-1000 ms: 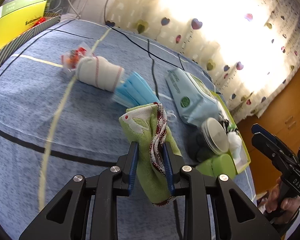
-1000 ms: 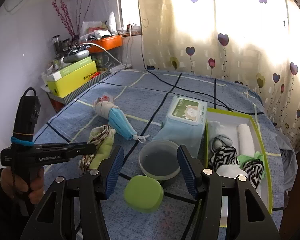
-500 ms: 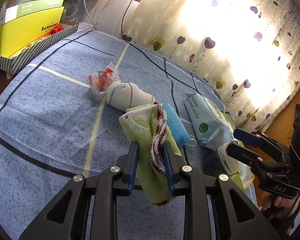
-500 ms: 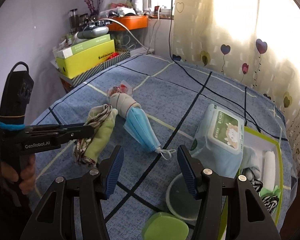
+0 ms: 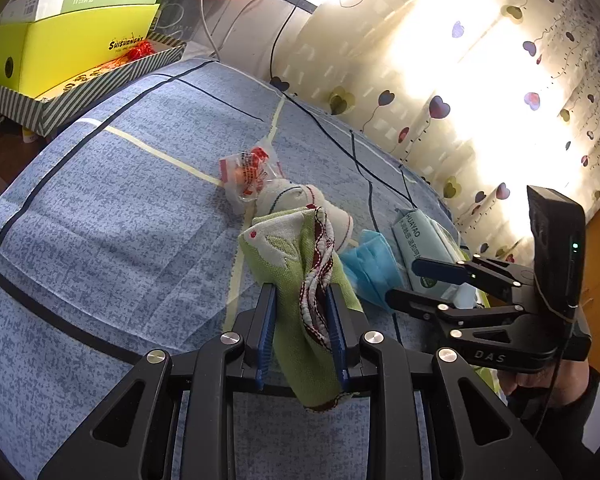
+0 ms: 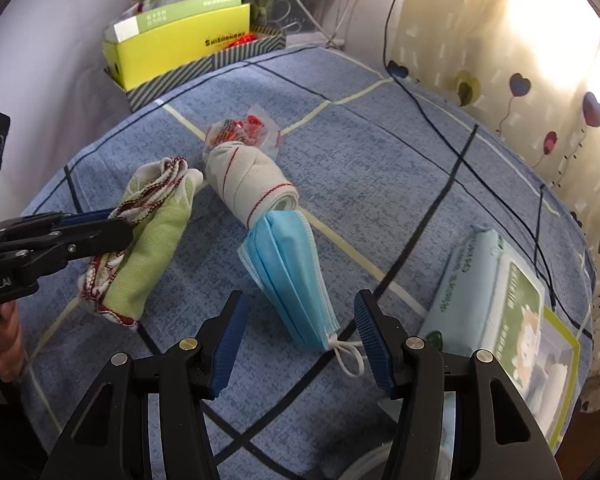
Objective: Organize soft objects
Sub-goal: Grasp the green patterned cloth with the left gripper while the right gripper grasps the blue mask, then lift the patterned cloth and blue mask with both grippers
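Left gripper (image 5: pixel 301 332): fingers (image 5: pixel 265 332) closed tight on a green cloth (image 5: pixel 296 280), held level and pointing forward; bare hand (image 6: pixel 2 340) grips its handle. Right gripper (image 6: pixel 298 336): fingers (image 6: pixel 230 340) spread wide, nothing between them, angled down; hand (image 5: pixel 540 384) wraps the handle low at right.

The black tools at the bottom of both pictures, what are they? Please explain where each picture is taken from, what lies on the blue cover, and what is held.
They are two-finger grippers, one in each of a person's hands, each carrying a fisheye camera looking along its fingers. In the left view, the left hand-held gripper is shut on a green cloth. In the right view, the right hand-held gripper is open around a blue face mask. On the blue bedcover also lie a rolled white cloth, a small snack packet and a pack of wet wipes.
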Demonstrator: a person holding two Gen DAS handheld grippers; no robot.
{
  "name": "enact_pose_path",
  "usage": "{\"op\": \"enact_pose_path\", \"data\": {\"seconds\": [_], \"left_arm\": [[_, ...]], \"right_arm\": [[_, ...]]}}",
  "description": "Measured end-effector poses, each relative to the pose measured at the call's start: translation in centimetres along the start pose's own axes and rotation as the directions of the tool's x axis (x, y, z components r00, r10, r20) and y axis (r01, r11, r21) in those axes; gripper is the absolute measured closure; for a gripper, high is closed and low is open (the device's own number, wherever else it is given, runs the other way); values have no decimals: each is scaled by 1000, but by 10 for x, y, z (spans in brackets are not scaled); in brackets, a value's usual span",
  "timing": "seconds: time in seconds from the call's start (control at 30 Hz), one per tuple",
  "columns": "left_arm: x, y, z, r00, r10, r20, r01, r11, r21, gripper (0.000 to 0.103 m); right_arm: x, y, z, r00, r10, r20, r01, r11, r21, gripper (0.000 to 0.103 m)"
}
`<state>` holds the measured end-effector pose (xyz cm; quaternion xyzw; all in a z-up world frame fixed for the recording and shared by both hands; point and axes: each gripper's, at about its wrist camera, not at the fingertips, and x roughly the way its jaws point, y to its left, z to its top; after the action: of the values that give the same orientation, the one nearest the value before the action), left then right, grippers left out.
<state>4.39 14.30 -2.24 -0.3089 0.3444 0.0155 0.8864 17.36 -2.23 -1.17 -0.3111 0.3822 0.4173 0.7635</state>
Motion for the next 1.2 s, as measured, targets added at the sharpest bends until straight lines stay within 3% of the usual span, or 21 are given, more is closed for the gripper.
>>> {"op": "enact_pose_path", "data": {"seconds": [0.1,0.33,0.67,1.0,1.2], "left_arm": [[2,2,0,1000,-5,-8,4,1000,-5,77],[8,1,0,1000,-7,-22,7,1000,0,77],[1,-13,-1,1000,4,-5,-3,1000,28,77],[-10,-47,3,1000,-11,23,8,995,103,77],[-12,-72,3,999,-23,31,18,987,159,77]], "right_arm": [[9,2,4,1000,2,-24,-3,1000,-12,65],[11,1,4,1000,20,-15,-20,1000,-4,87],[-29,-1,-13,990,64,125,-72,996,61,89],[-77,-9,-38,956,64,287,-110,983,147,89],[-96,-13,-53,938,47,342,-114,977,178,89]]}}
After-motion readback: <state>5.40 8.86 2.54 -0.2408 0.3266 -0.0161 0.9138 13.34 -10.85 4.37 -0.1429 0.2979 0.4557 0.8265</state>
